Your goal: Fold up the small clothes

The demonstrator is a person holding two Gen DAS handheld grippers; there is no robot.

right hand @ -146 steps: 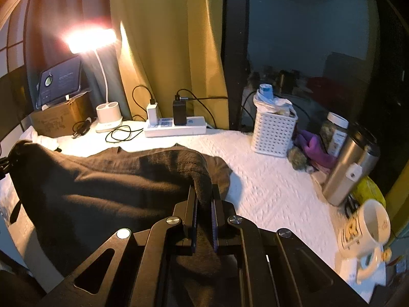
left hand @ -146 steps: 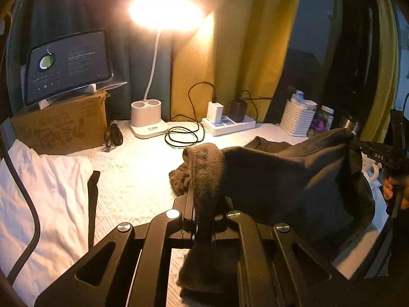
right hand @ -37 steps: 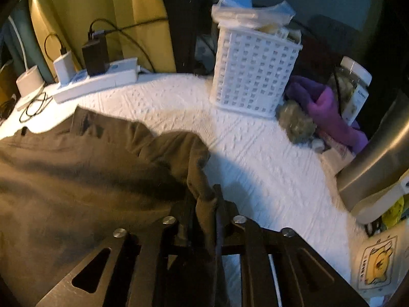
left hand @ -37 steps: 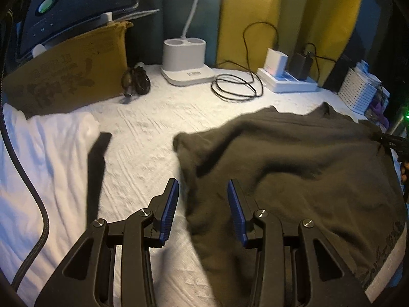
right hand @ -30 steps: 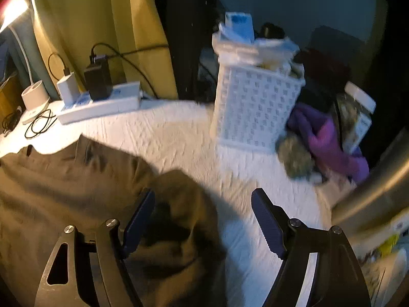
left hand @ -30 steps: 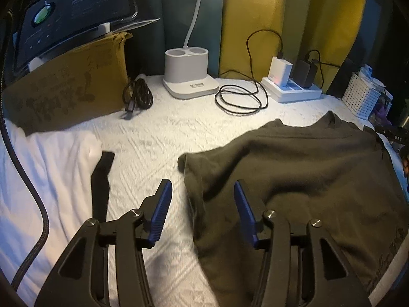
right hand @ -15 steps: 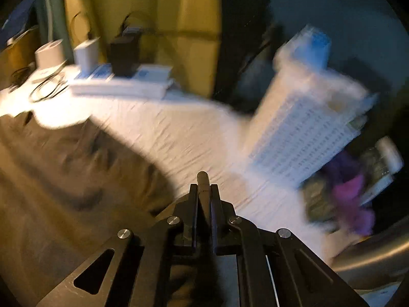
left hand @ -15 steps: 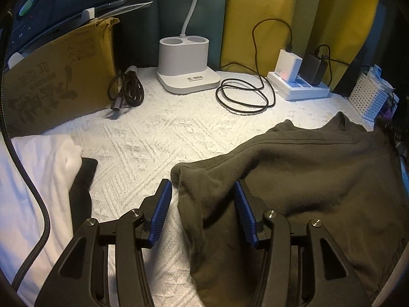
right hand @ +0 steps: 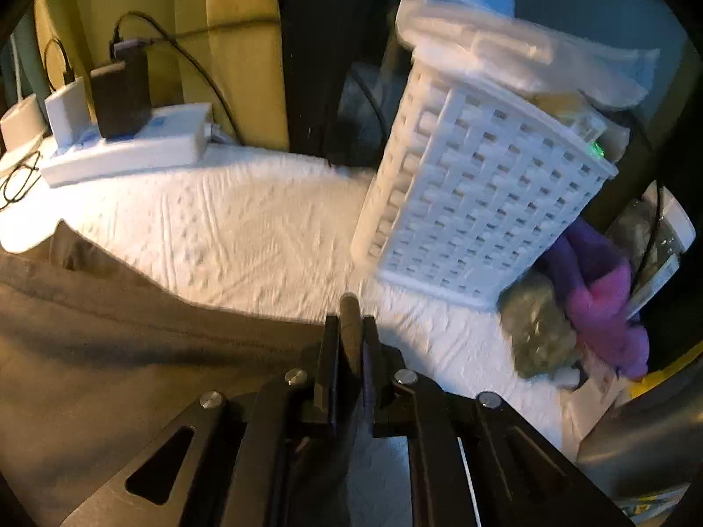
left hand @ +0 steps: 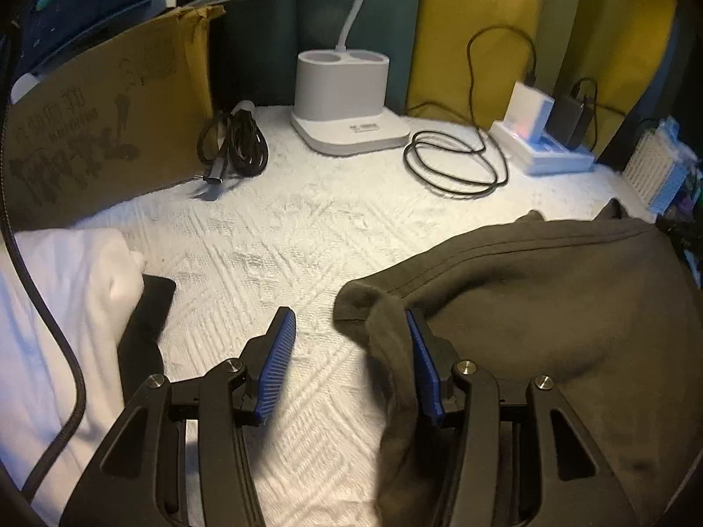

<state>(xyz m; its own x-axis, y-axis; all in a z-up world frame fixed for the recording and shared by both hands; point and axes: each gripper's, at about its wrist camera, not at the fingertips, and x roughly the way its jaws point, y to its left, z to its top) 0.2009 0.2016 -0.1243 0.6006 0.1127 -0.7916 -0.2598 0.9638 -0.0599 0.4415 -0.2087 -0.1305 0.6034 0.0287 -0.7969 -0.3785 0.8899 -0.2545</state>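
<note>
Left gripper (left hand: 349, 364), blue pads spread, straddles the near-left corner of the dark olive cotton garment (left hand: 549, 307) lying on the white quilted cover (left hand: 285, 228); right gripper (right hand: 350, 333) pinches its right edge. Closing shallow risks the corner slipping free.

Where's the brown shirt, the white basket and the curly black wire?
brown shirt (left hand: 549, 307): left wrist view, middle of the cloth.
white basket (right hand: 479, 202): right wrist view, its woven side wall.
curly black wire (left hand: 452, 162): left wrist view, its coiled loop.
</note>
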